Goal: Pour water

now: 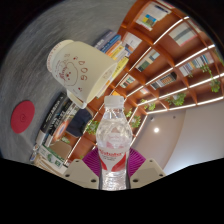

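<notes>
- A clear plastic water bottle with a white cap and red label is being gripped by the tongs, both pink pads pressed on it.
- It's being held upright, lifted toward wooden bookshelves.
- A cream mug-like container is being seen just beyond it.

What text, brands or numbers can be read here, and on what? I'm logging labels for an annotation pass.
Water bottle, held between the tongs: its red and white label carries print, too blurred to read.
White cup beyond the bottle: small dark marks on its side, not legible.
Bookshelves: book spines too small to read.
Nothing else carries readable text.
</notes>
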Available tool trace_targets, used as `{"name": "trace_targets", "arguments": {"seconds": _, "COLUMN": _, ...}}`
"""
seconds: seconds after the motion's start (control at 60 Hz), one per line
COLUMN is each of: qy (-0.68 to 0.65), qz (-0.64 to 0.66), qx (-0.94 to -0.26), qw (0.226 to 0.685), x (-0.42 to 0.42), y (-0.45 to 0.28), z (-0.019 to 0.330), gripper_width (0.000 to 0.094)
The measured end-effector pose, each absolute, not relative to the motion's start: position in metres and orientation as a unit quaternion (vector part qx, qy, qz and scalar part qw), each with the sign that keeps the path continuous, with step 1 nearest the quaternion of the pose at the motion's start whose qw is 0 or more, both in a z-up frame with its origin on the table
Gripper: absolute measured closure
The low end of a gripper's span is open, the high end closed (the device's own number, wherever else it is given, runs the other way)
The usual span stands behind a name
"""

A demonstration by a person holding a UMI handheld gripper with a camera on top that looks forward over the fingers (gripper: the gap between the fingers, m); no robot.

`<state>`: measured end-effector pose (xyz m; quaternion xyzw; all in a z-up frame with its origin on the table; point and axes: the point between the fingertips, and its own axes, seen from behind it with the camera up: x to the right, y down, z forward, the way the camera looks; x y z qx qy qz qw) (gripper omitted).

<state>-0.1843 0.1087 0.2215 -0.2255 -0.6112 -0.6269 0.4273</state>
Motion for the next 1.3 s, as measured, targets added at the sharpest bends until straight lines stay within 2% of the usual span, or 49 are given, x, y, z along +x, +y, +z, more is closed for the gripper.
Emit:
{"name": "trace_targets", "arguments": {"seconds": 0.133, "qy": -0.619, "qz": -0.662, "qx": -0.17, "qw": 0.387, "x": -0.198, "y": 0.11, "z": 0.224, "gripper_width": 0.06}}
{"name": "trace_targets", "arguments": {"seconds": 0.233, "qy": -0.623, "qz": -0.662, "qx": -0.171, "qw": 0.378, "x": -0.196, "y": 0.113, "z": 0.218, "gripper_width": 0.06}}
{"name": "trace_targets", "arguments": {"seconds": 0.367, "qy": -0.613, "qz": -0.637, "qx": -0.22, "qw": 0.413, "x": -0.187, "y": 0.113, "z": 0.217, "gripper_width": 0.0597}}
{"name": "trace_targets", "arguments": {"seconds": 0.417, "qy": -0.597, "qz": -0.606, "qx": -0.275, "qw": 0.448, "x": -0.179, "y": 0.112, "z": 0.216, "gripper_width": 0.06}}
{"name": "trace_targets", "arguments": {"seconds": 0.483, "qy": -0.56, "qz": -0.532, "qx": -0.384, "qw": 0.506, "x": -0.164, "y": 0.113, "z": 0.212, "gripper_width": 0.0602}}
{"name": "trace_targets", "arguments": {"seconds": 0.617, "qy": -0.424, "qz": -0.322, "qx": -0.591, "qw": 0.606, "x": -0.144, "y": 0.115, "z": 0.198, "gripper_width": 0.0599}}
{"name": "trace_targets", "arguments": {"seconds": 0.683, "qy": -0.353, "qz": -0.216, "qx": -0.656, "qw": 0.631, "x": -0.141, "y": 0.115, "z": 0.192, "gripper_width": 0.0598}}
{"name": "trace_targets", "arguments": {"seconds": 0.783, "qy": -0.264, "qz": -0.071, "qx": -0.709, "qw": 0.65, "x": -0.142, "y": 0.115, "z": 0.179, "gripper_width": 0.0597}}
{"name": "trace_targets", "arguments": {"seconds": 0.983, "qy": -0.145, "qz": 0.092, "qx": -0.74, "qw": 0.65, "x": -0.142, "y": 0.109, "z": 0.155, "gripper_width": 0.0598}}
{"name": "trace_targets", "arguments": {"seconds": 1.117, "qy": -0.126, "qz": 0.119, "qx": -0.736, "qw": 0.654, "x": -0.137, "y": 0.112, "z": 0.141, "gripper_width": 0.0599}}
{"name": "trace_targets", "arguments": {"seconds": 1.267, "qy": -0.136, "qz": 0.111, "qx": -0.747, "qw": 0.641, "x": -0.135, "y": 0.114, "z": 0.104, "gripper_width": 0.0584}}
{"name": "trace_targets", "arguments": {"seconds": 1.3, "qy": -0.134, "qz": 0.108, "qx": -0.736, "qw": 0.655, "x": -0.135, "y": 0.114, "z": 0.109, "gripper_width": 0.0597}}
